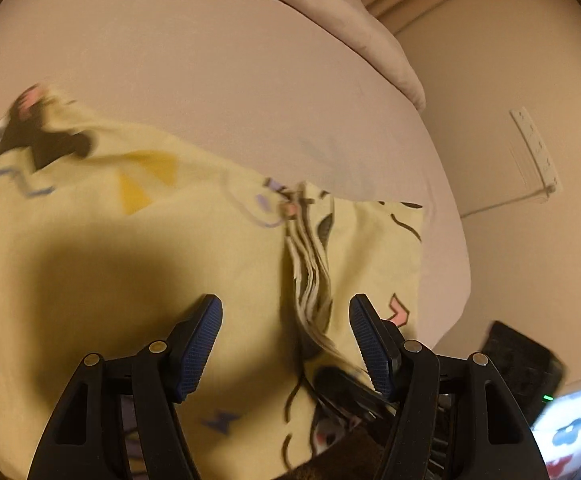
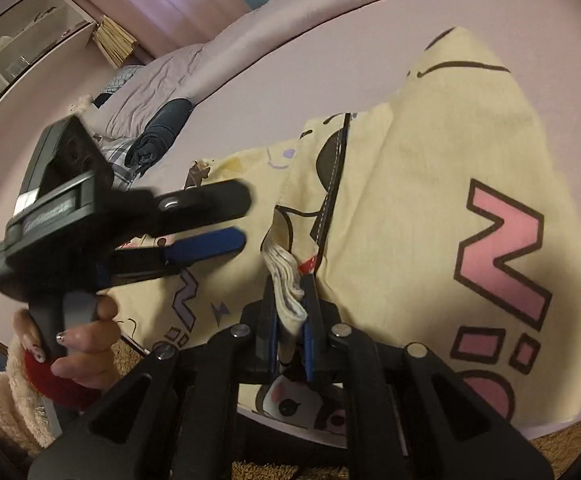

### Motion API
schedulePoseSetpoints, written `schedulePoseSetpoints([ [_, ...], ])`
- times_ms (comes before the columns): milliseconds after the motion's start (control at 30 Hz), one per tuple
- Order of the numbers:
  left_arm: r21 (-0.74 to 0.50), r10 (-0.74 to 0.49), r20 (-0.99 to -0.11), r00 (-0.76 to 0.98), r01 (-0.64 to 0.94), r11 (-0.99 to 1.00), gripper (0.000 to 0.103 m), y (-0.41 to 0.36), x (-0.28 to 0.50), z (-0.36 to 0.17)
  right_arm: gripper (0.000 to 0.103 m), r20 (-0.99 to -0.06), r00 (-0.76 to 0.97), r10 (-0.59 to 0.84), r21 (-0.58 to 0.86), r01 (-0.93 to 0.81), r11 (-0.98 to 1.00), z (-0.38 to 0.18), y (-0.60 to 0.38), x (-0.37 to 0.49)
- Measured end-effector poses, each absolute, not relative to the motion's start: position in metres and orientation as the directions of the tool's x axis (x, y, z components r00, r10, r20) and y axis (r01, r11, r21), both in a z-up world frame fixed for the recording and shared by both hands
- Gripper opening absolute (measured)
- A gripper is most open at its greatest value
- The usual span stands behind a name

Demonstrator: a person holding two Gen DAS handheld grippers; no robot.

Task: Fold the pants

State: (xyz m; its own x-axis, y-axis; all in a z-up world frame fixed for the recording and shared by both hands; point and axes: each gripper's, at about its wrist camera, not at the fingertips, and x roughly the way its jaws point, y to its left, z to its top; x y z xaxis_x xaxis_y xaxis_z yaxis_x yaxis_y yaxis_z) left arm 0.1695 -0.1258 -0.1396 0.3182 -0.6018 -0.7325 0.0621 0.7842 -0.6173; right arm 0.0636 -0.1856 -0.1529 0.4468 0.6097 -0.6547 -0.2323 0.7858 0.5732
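Right gripper [image 2: 290, 300]: the two blue-padded fingers [image 2: 271, 320] stand close together and pinch a bunched, layered edge of the pants [image 2: 430, 216]. The gathered fabric rises as a pale, striped wad between the pads and spills out just above them.

Left gripper [image 1: 286, 316]: the fingers [image 1: 204, 344] are spread wide, with nothing pressed between the pads. A raised ridge of folded cloth runs between them in the left wrist view, touching neither pad as far as can be judged. In the right wrist view the same gripper [image 2: 246, 220] appears from the side, blurred, its fingers lying over the cloth at the left part of the garment.

A hand [image 2: 78, 344] grips the handle of the left gripper; the nails are painted and a red band sits at the wrist, with a fluffy cream sleeve [image 2: 6, 404] below.

The pants are pale yellow with cartoon prints, pink lettering and dark outlines. They lie spread and partly doubled over on the bed [image 1: 210, 80], near its front edge, with one corner reaching toward the bed's side in the left wrist view.

Surroundings: the bed carries a plain pinkish sheet. A rolled dark garment [image 2: 162, 128] lies well apart from the pants, farther up the bed. A white power strip [image 1: 536, 148] with its cable lies on the floor beside the bed. A shelf unit [image 2: 22, 44] stands against the far wall.
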Motion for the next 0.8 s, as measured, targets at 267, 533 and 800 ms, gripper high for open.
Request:
schedulePoseSetpoints([
  [267, -0.617, -0.605, -0.692, 0.394, 0.112, 0.779, 0.007, -0.127, 0.166, -0.113, 0.011, -0.596, 0.464, 0.656, 0.560, -0.346, 0.753, -0.109, -0.164, 0.052],
  [533, -0.372, -0.371, -0.804, 0.464, 0.093, 0.923, 0.008, -0.076, 0.154, -0.110, 0.014, -0.624, 0.382, 0.681, 0.541, -0.418, 0.730, -0.113, -0.097, 0.061],
  [800, -0.286, -0.273, -0.850, 0.450, 0.041, 0.957, 0.032, -0.051, 0.140, -0.106, 0.061, -0.752, 0.411, 0.516, 0.393, -0.348, 0.851, -0.109, -0.095, 0.059],
])
